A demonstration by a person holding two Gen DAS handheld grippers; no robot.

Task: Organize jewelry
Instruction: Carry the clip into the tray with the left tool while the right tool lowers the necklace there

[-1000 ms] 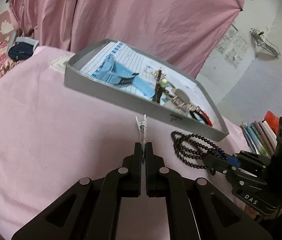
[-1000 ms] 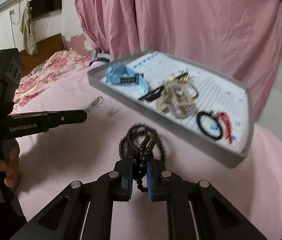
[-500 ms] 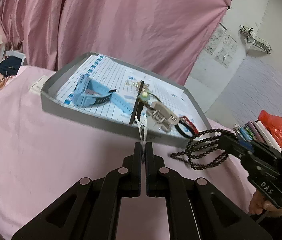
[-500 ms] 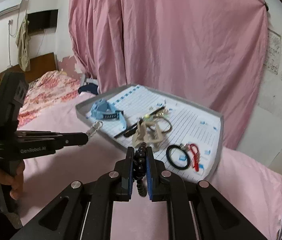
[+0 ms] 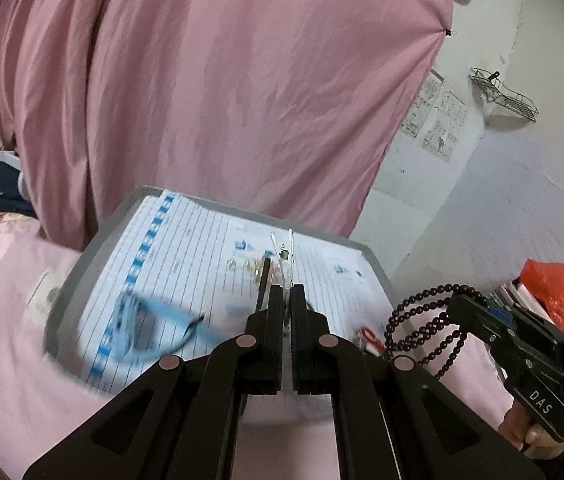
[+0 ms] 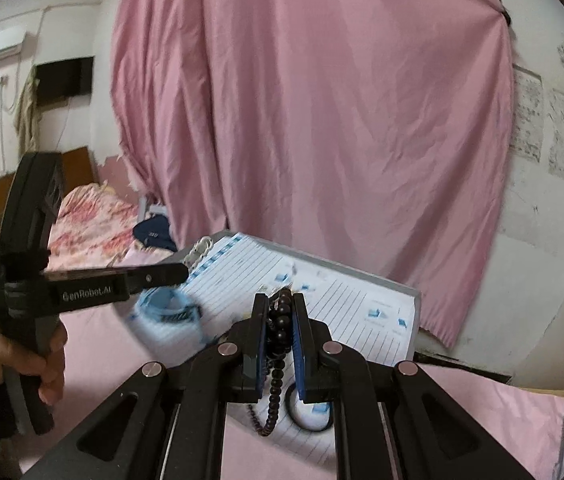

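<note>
My left gripper (image 5: 286, 300) is shut on a silver metal hair clip (image 5: 284, 254), held in the air over the grey tray (image 5: 105, 240) lined with ruled paper. My right gripper (image 6: 280, 312) is shut on a dark bead necklace (image 6: 277, 354) that dangles below its fingers, also above the tray (image 6: 410, 292). The necklace (image 5: 422, 320) shows as loops at the right of the left wrist view. A blue watch (image 5: 137, 328) lies blurred in the tray's near left. A black hair tie (image 6: 306, 420) and a red-and-white item (image 5: 370, 338) lie at its near right.
The tray rests on a pink cloth (image 5: 1, 340). A pink curtain (image 5: 221, 80) hangs right behind it. Books and a red bag (image 5: 550, 292) sit at the far right. A floral bed (image 6: 89, 224) lies to the left. A hand (image 6: 47, 360) grips the left gripper's handle.
Both grippers have risen and moved forward over the tray, carrying the clip and the necklace. The tray now sits lower and closer in both views.
</note>
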